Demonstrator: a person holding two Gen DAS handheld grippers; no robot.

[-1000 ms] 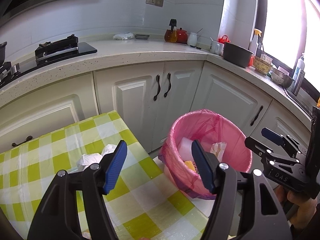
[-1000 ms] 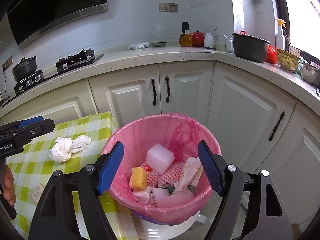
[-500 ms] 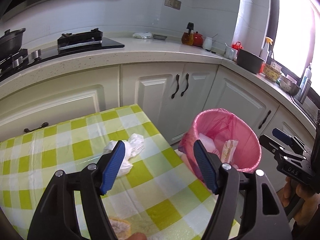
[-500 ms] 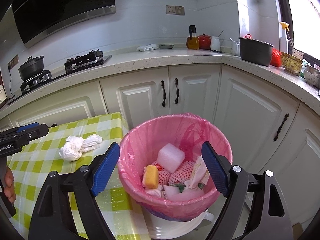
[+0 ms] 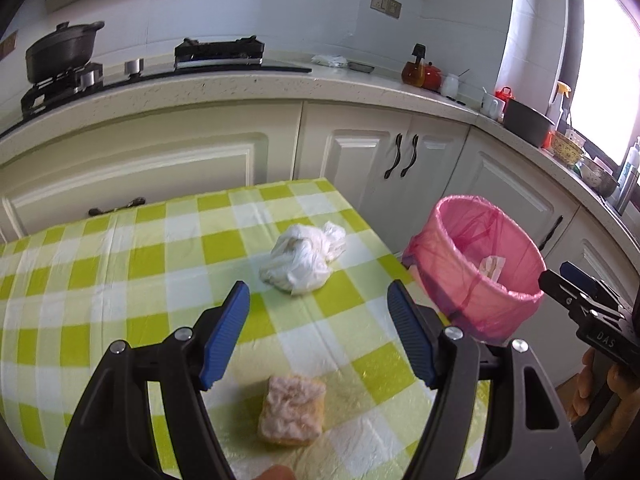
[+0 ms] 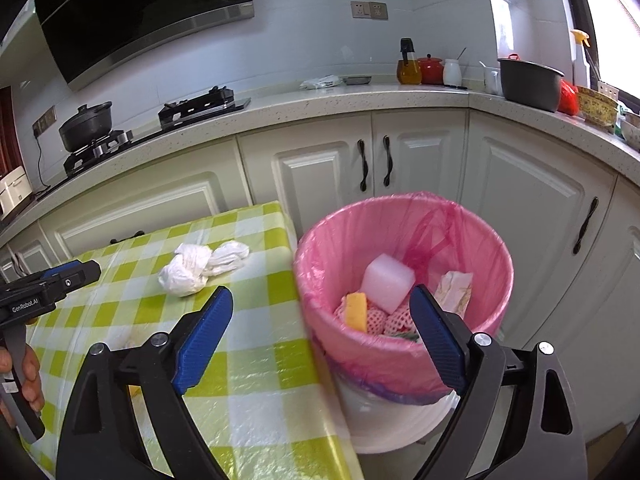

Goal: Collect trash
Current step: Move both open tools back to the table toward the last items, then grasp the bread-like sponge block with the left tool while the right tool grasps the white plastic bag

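Two pieces of trash lie on the green-checked table point(image 5: 120, 264): a yellowish sponge-like block point(image 5: 291, 415) at the lower centre of the left wrist view, and a crumpled white plastic bag point(image 5: 302, 258) just above centre. At the right of that view, the pink-lined bin point(image 5: 480, 272) stands beside the table's edge, with foam, a yellow piece and wrappers lying inside it.

Judging from this, the step in hand is the reach for the next piece. The left gripper point(image 5: 318, 338) hangs over the table, jaws spread wide and empty, the block showing between and below its blue pads. The next move likely calls for lowering so the pads straddle the block, then closing gently, since it looks soft.

In the right wrist view, the bag point(image 6: 200, 266) sits at centre left, and the right gripper point(image 6: 320, 346), also spread and empty, hovers astride the table corner and the bin point(image 6: 492, 264) rim, angled downward. Either tool could take the bag; I cannot tell which is intended.
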